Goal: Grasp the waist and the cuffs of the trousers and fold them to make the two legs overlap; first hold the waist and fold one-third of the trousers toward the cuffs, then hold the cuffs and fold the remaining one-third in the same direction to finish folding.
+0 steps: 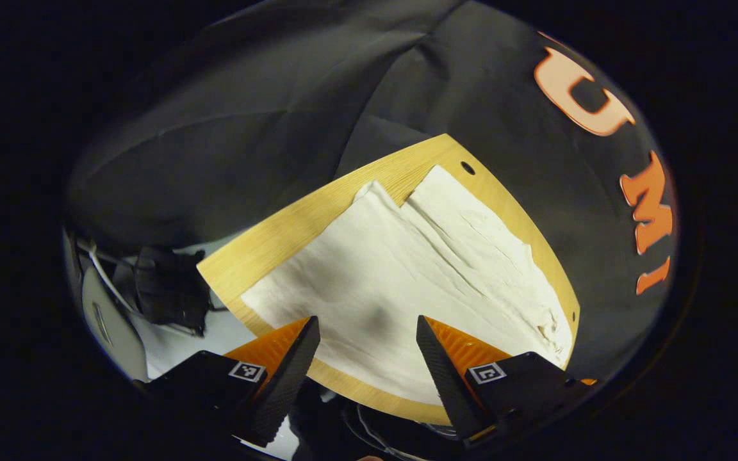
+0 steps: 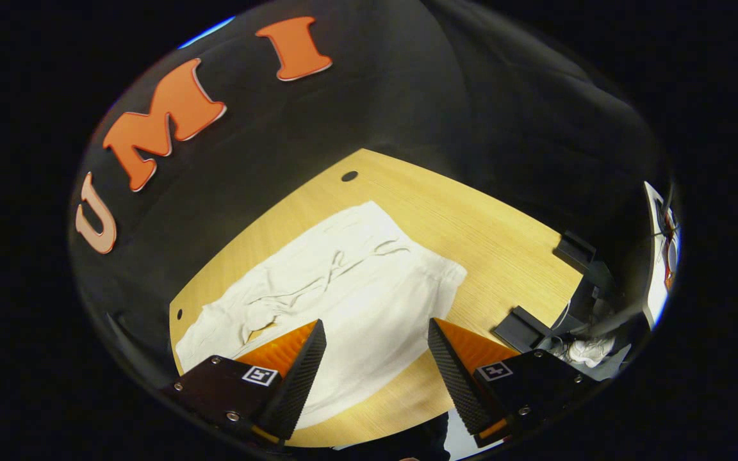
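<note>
White trousers (image 1: 407, 269), edge behind jaws.

Trousers (image 1: 407, 269): lie flat on the table (image 1: 292, 230), in the centre of the left gripper view.
Left gripper (image 1: 368, 333): at the bottom, above the trousers' near edge.
Right gripper (image 2: 375, 336): at the bottom of the right gripper view, above the trousers (image 2: 343, 288).
Table (image 2: 471, 224): its bare part is at the upper right of the trousers.

Left gripper view: high up, looking down past the left gripper (image 1: 368, 336) at the near edge of the table (image 1: 318, 214), tilted, wall behind. Right gripper view: high up too, looking down past the right gripper (image 2: 375, 339), a bit farther off. Shared by both: the table and the white trousers (image 2: 343, 294) on it.
</note>
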`<action>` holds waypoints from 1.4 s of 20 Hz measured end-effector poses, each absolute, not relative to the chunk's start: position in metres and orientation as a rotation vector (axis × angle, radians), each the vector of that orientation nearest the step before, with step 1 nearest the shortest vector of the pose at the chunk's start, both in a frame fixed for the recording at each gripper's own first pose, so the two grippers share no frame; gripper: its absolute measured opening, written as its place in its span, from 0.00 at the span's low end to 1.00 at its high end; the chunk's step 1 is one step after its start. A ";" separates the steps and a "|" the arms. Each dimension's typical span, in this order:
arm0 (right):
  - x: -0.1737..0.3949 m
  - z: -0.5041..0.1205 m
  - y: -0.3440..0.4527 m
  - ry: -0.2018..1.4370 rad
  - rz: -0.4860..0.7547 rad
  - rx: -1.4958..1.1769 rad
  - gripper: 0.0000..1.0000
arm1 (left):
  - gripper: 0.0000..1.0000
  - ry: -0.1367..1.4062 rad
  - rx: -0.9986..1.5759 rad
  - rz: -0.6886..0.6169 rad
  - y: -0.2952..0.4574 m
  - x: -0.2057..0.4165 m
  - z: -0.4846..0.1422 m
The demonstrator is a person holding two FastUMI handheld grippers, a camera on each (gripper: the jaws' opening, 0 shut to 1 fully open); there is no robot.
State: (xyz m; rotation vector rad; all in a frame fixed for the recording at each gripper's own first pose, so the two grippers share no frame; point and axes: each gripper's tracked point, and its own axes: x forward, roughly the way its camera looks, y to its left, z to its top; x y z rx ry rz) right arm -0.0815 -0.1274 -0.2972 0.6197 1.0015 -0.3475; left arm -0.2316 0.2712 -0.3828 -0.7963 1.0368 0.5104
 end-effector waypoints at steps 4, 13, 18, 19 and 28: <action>-0.079 -0.326 -0.144 1.064 -0.377 0.740 0.96 | 0.99 1.038 -0.915 0.611 0.284 -0.247 -0.400; -0.060 -0.371 -0.167 1.157 -0.398 0.753 0.96 | 0.99 0.991 -1.153 0.746 0.310 -0.259 -0.427; -0.051 -0.383 -0.177 1.165 -0.407 0.766 0.96 | 0.97 0.914 -1.258 0.794 0.332 -0.258 -0.424; -0.051 -0.385 -0.179 1.166 -0.409 0.767 0.96 | 0.96 0.884 -1.271 0.800 0.338 -0.253 -0.425; -0.048 -0.410 -0.189 1.184 -0.442 0.796 0.96 | 0.57 0.876 -1.154 0.706 0.331 -0.206 -0.442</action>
